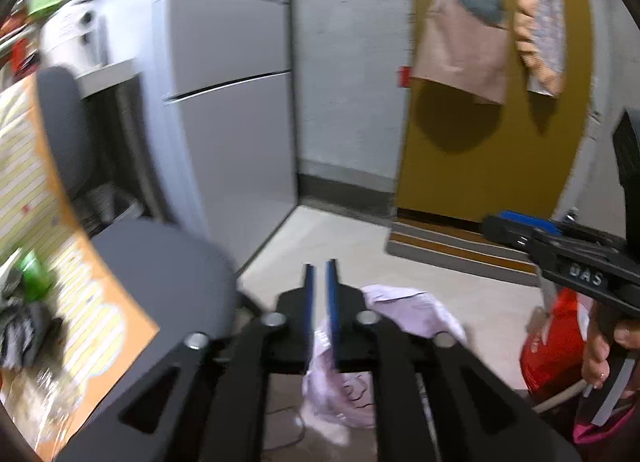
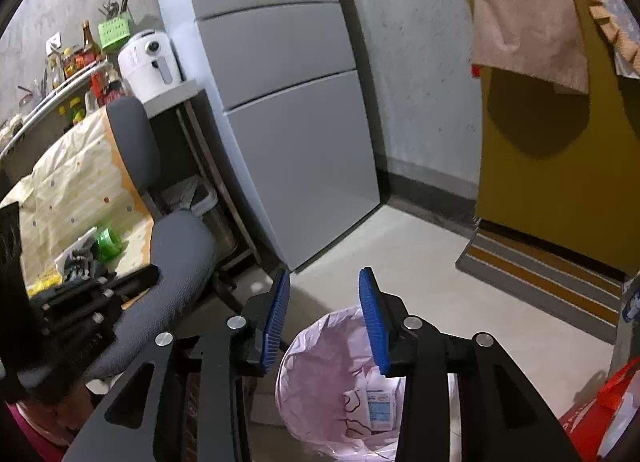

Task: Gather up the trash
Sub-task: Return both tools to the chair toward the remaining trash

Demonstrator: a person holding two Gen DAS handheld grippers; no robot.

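Right wrist view alone looks into pink-lined bin (image 2: pixel 320 390): small carton (image 2: pixel 378 408) lies at bottom. Left wrist view shows only crumpled pink liner (image 1: pixel 404 302) and right tool (image 1: pixel 504 227) held by hand (image 1: pixel 602 354) at right.

Surface with yellow-orange cloth (image 2: pixel 68 189) carries green wrapper (image 2: pixel 106 240) and other litter; grey chair (image 2: pixel 176 262) beside it, fridge (image 2: pixel 288 121), yellow door (image 2: pixel 560 181), pale floor (image 2: pixel 420 254).

Left tool (image 1: pixel 320 302): narrow gap, nothing between pads. Right tool (image 2: pixel 324 318): parted wider above bin, empty.
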